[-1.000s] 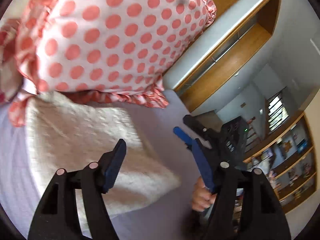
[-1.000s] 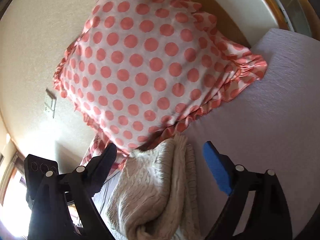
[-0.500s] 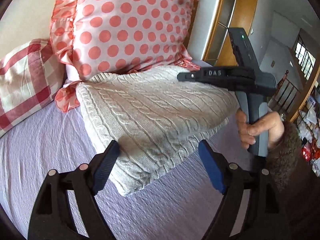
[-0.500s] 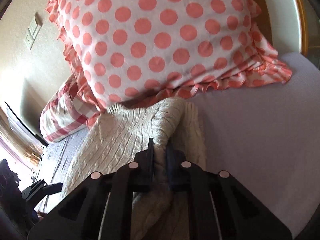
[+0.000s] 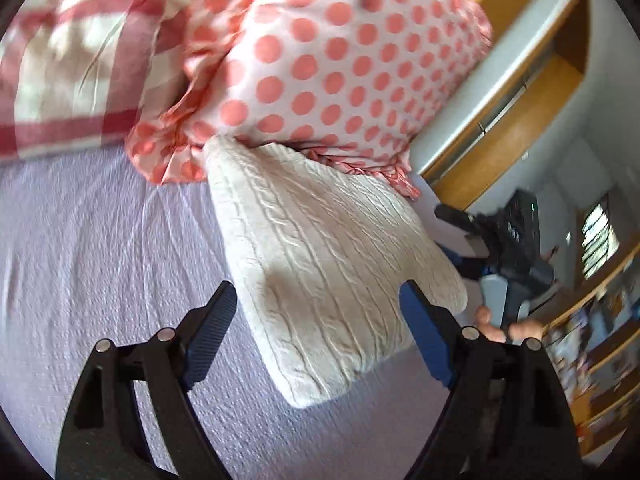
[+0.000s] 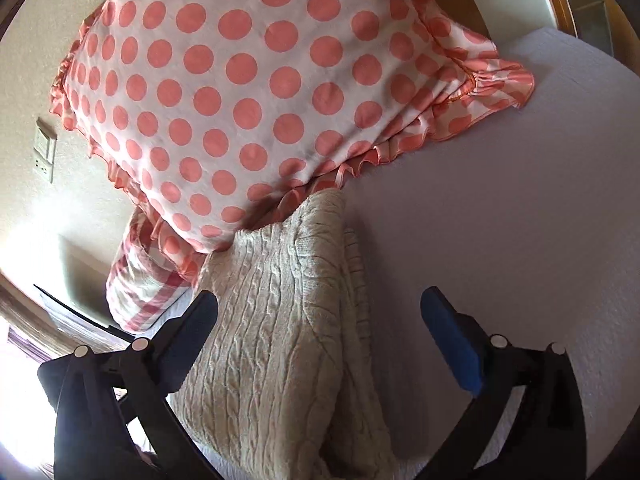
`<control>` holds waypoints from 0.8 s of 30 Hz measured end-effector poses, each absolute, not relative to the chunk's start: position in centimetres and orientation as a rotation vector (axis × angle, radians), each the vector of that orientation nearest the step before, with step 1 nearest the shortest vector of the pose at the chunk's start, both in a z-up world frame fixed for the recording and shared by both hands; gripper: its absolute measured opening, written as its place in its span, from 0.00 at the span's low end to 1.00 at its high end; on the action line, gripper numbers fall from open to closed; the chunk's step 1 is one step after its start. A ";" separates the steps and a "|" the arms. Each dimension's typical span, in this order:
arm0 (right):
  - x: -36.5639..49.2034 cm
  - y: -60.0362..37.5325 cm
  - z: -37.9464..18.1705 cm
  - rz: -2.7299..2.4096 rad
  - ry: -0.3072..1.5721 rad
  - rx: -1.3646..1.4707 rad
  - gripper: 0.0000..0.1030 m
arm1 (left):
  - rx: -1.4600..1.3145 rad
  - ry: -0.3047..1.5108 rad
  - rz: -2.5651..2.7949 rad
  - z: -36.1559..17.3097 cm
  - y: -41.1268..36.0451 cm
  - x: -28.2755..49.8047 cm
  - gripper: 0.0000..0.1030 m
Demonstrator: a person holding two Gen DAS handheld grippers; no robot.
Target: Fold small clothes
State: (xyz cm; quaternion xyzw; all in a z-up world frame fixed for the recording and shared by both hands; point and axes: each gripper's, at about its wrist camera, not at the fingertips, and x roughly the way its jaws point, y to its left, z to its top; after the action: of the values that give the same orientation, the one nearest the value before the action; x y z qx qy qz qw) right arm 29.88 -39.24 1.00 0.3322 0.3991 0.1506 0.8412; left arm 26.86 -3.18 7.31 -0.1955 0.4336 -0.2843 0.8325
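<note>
Lilac bed (image 5: 100, 240) carries the sweater (image 5: 320, 264), folded into a compact pad against the dotted pillow (image 6: 248, 80). Left tool (image 5: 316, 316) and right tool (image 6: 320, 320) both gape wide, holding nothing. Folding looks finished; perhaps only tidying remains.

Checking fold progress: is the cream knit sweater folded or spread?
Folded: the cream knit sweater lies as a compact stack on the bed, layered edges visible.

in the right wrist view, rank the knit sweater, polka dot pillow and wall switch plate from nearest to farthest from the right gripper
1. Cream cable-knit sweater: folded on the bed, between the open fingers of the right gripper.
2. Polka dot pillow: just behind the sweater.
3. Wall switch plate: far left, on the wall.
</note>
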 end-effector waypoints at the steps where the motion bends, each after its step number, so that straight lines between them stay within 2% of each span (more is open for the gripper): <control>1: 30.0 -39.0 0.7 0.339 0.861 0.709 0.98 | -0.464 0.961 -0.601 6.6 -2.9 27.9 0.81; 4: 30.5 -37.9 -0.3 0.374 0.926 0.701 0.80 | -0.522 1.050 -0.605 4.6 -3.4 30.3 0.79; 9: 30.8 -37.5 -2.2 0.438 0.982 0.745 0.65 | -0.545 1.091 -0.631 3.1 -5.2 31.6 0.80; 10: 30.8 -37.8 -2.6 0.471 0.979 0.790 0.54 | -0.554 1.089 -0.625 3.0 -5.3 31.8 0.76; 11: 30.7 -38.0 -3.0 0.500 0.972 0.846 0.45 | -0.555 1.091 -0.605 2.8 -5.2 32.0 0.61; 12: 30.6 -38.0 -3.3 0.526 0.962 0.889 0.43 | -0.559 1.097 -0.597 2.6 -5.1 32.3 0.56; 13: 30.4 -37.7 -3.2 0.545 0.949 0.908 0.41 | -0.575 1.096 -0.604 2.7 -4.6 32.3 0.45; 14: 30.1 -37.2 -2.8 0.576 0.929 0.921 0.39 | -0.583 1.091 -0.615 3.1 -3.9 32.1 0.39; 19: 30.5 -30.9 -1.4 0.704 0.945 0.844 0.36 | -0.460 0.995 -0.582 6.9 1.3 29.5 0.39; 21: 31.4 -27.8 -2.0 0.666 1.003 0.750 0.36 | -0.413 1.007 -0.493 6.5 3.2 29.5 0.43; 22: 31.6 -26.7 -1.9 0.625 1.002 0.687 0.41 | -0.380 1.014 -0.450 5.8 3.7 29.6 0.49; 23: 31.6 -26.1 -1.3 0.593 0.983 0.635 0.51 | -0.361 1.015 -0.420 5.1 4.1 29.6 0.59; 24: 31.4 -25.7 -0.6 0.561 0.980 0.580 0.55 | -0.365 0.988 -0.408 4.8 4.6 29.1 0.61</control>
State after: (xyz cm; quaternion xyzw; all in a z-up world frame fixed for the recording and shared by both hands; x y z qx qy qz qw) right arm 31.39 -25.71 -0.62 0.2710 0.4577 0.2621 0.8052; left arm 29.15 4.55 4.81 -0.1728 0.4681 -0.1934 0.8447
